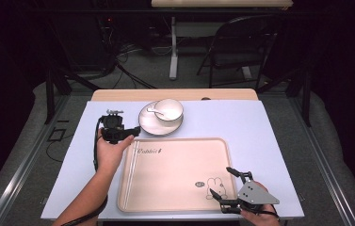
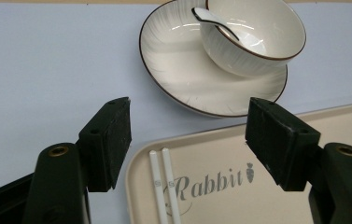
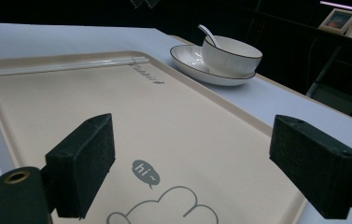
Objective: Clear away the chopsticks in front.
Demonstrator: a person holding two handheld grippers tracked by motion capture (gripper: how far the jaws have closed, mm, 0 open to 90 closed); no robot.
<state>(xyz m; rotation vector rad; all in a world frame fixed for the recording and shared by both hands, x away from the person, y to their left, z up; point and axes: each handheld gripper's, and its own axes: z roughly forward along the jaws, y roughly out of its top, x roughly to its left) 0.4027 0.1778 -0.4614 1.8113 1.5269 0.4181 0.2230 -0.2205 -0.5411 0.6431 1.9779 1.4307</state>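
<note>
chopsticks (image 2: pixel 165 186), a white pair, are lying side by side along the nine o'clock edge of the tray (image 1: pixel 175 188), which is sitting on the desk (image 1: pixel 269 127) in the high view. in the left tool view they are resting just inside the tray's corner, beside the word "rabbit", touching each other and nothing else.

left tool (image 1: pixel 127 133) is hovering at the tray's ten o'clock corner, held in the person's left hand (image 1: pixel 110 153). its jaws are standing wide apart and gripping nothing; in the left tool view the chopstick tips are showing low between the two black pads, clear of both.

right tool (image 1: pixel 222 183) is sitting at the tray's five o'clock corner, over the printed rabbit drawing. its jaws are also standing wide open, holding nothing, with bare tray surface between them.

plate (image 1: pixel 147 123) is lying on the desk just past the tray's twelve o'clock rim, apart from it. bowl (image 1: pixel 169 110) is standing upright on the plate, and a spoon (image 1: pixel 155 112) is leaning inside the bowl with its handle over the rim.
</note>
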